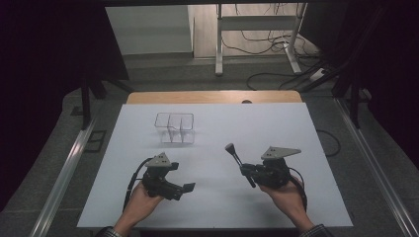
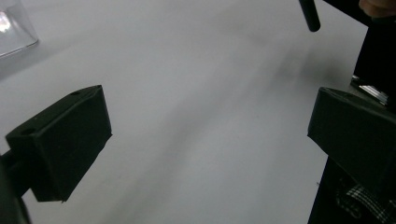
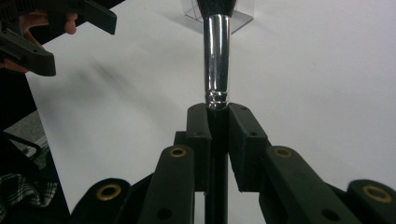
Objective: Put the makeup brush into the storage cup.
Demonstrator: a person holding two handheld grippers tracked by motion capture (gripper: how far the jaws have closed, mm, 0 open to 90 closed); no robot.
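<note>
In the high view the right gripper (image 1: 245,170) sat at about four o'clock on the white counter (image 1: 276,123), its fingers clamped on the dark handle of a makeup brush (image 1: 237,160) that slanted up toward eleven o'clock with its bristle head at the far end. The left gripper (image 1: 187,190) lay at about seven o'clock, well apart from the brush, its fingers standing wide with nothing between them. A clear plastic organizer (image 1: 174,127) with inner dividers stood at about eleven o'clock on the counter, apart from both grippers. The right gripper view gave what the high view could not: the brush's shiny metal collar (image 3: 218,60) rose straight out of the two closed fingers (image 3: 198,135), which pressed on the handle just below it, and the organizer (image 3: 243,16) sat beyond the bristles at twelve o'clock. The left gripper view showed its own two fingers (image 2: 65,140) far apart over bare counter, a corner of the organizer (image 2: 16,28) at ten o'clock and the brush's handle end (image 2: 309,16) at one o'clock. The counter was a white sheet over a wooden top (image 1: 212,97); beyond it lay a grey floor (image 1: 197,74), loose cables (image 1: 267,47) and a white metal frame (image 1: 257,22).
</note>
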